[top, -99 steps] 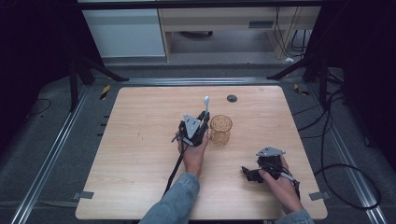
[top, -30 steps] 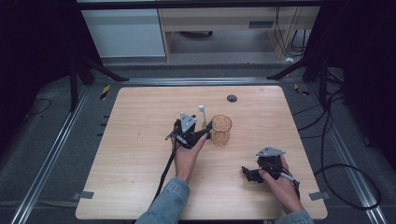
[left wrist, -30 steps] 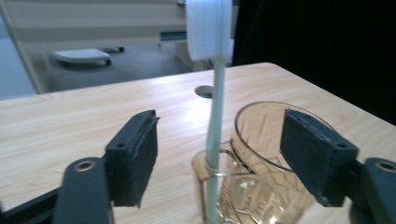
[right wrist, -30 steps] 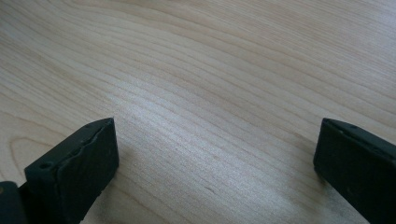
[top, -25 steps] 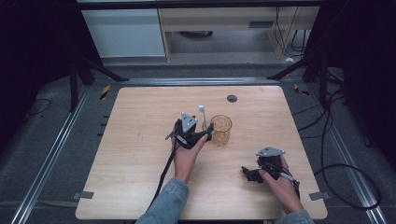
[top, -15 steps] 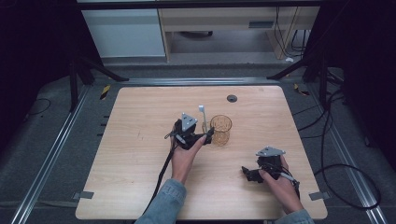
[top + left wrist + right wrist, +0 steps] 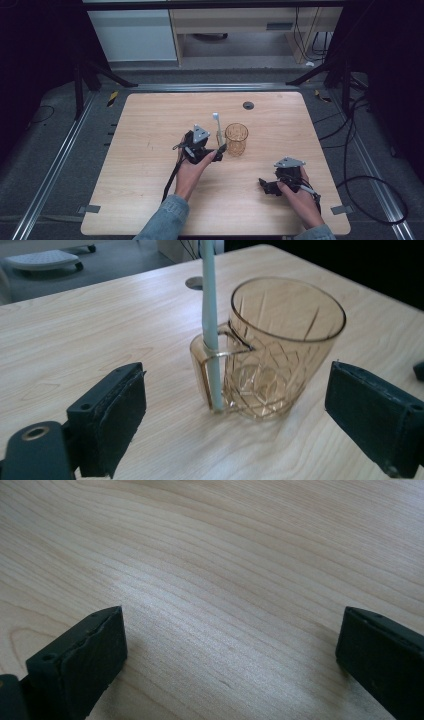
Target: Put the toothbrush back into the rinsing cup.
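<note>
On the table, near its middle: an amber glass mug (image 7: 280, 355) stands upright, with a pale toothbrush (image 7: 210, 330) threaded down through the loop of its handle, bristle end up.
Toothbrush, position: nearly upright, lower tip on the wooden table (image 7: 150, 130), shaft leaning against the handle's inner edge; apart from both pads.
Left gripper (image 7: 240, 425): jaws wide, having just been opening; mug and brush stand ahead of the gap, with nothing pressed between the pads.
Left gripper, high view (image 7: 218, 150): just beside the mug, on its left.
Right gripper (image 7: 230, 660): jaws spread wide over bare wood, empty; in the high view (image 7: 265, 186) it rests on the table near the front right, well apart from the mug.
Step in hand: release, as judged; the brush appears set in the handle loop and let go.
Next move, as judged: draw the left gripper straight back without brushing the shaft, since the brush looks lightly propped and a nudge could tip it.
Other item: dark round grommet (image 7: 248, 105) at the far side.
</note>
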The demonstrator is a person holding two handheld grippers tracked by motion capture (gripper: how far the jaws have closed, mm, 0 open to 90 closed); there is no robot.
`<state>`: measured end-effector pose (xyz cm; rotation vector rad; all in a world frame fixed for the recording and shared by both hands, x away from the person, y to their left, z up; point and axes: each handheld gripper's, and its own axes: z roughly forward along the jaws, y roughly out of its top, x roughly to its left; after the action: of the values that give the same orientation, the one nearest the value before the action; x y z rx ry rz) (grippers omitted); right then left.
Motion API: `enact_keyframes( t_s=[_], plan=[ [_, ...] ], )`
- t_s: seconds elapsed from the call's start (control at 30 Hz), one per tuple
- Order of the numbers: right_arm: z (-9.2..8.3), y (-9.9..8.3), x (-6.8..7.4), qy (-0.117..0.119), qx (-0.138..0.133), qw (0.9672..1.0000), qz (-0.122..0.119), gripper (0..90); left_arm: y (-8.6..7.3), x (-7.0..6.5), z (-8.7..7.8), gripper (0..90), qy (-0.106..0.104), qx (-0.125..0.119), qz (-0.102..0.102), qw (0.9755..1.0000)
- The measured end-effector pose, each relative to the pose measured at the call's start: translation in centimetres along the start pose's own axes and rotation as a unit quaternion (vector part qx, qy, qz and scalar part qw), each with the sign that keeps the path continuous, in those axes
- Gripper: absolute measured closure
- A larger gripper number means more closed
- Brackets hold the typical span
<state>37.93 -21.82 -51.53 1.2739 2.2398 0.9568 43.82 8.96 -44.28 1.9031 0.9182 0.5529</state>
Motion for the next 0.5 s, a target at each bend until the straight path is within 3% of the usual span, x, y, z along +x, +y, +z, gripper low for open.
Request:
enact_keyframes(
  t_s=[0.07,0.1,0.4,0.5],
  plan=[
    [0.0,0.0,0.0,0.0,0.0,1.0,0.0,0.3,-0.1,0.1,-0.3,9.0,-0.009,0.0,-0.004,1.0],
    [0.0,0.0,0.0,-0.002,0.0,1.0,-0.002,0.3,-0.2,0.1,-0.4,9.0,-0.008,0.01,0.005,0.9999],
    [0.1,0.1,0.1,-0.003,0.0,1.0,0.0,0.3,-1.0,0.5,-0.8,7.5,-0.027,0.062,0.025,0.9974],
    [0.1,0.1,0.1,-0.003,0.0,1.0,0.001,0.4,-1.1,0.8,-1.3,6.9,-0.026,0.073,0.021,0.9968]
  ],
)
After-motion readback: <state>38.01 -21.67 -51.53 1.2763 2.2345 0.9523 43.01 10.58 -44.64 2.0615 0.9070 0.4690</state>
